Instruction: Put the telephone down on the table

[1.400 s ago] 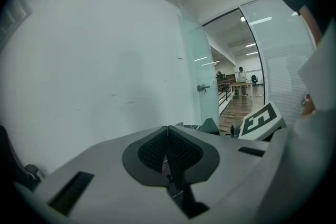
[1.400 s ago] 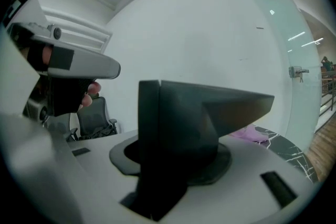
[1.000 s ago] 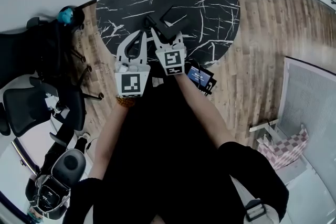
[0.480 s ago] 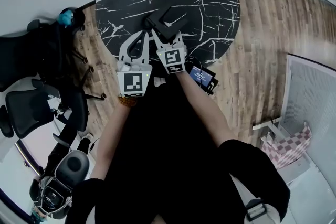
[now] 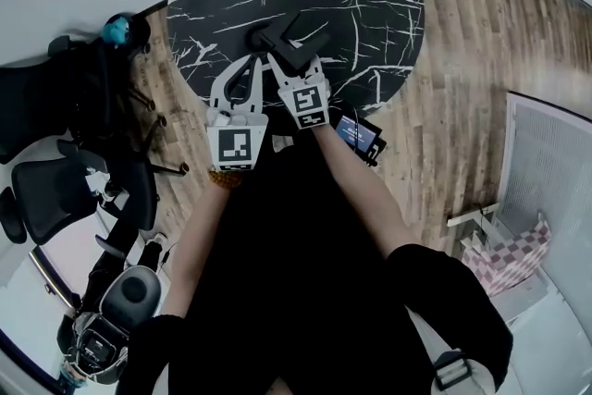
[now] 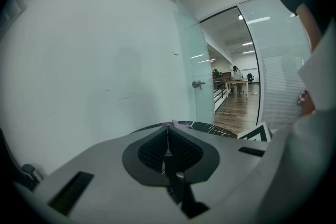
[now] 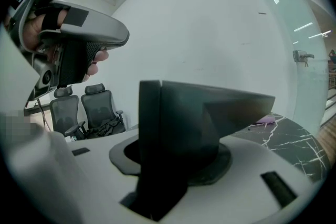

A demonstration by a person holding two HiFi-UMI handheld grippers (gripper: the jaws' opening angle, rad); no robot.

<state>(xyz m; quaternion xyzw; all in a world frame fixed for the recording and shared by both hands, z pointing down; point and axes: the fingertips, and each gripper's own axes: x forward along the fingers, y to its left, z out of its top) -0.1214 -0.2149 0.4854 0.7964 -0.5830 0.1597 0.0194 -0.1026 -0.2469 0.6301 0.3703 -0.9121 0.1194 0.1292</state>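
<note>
The right gripper (image 5: 294, 62) jaws grasp the black telephone (image 5: 280, 39) over the marbled tabletop (image 5: 370, 5); the left gripper (image 6: 168, 150) jaws are clenched together, empty.

Office meeting corner, seen from above: a round black marble-look table (image 5: 370, 5) is set on wood-plank flooring (image 5: 462, 60), with black swivel chairs (image 5: 55, 190) grouped at the left edge of the frame. In the right gripper view, two high-backed chairs (image 7: 100, 105) are shown against a plain white wall (image 7: 210, 34) at lower left. In the left gripper view, a frosted glass door with a metal handle (image 6: 198, 84) and a glass partition (image 6: 273, 60) are seen right of centre. Beyond them, desks (image 6: 236, 82) are lined along a corridor lit by ceiling strip lights (image 6: 260, 20).
</note>
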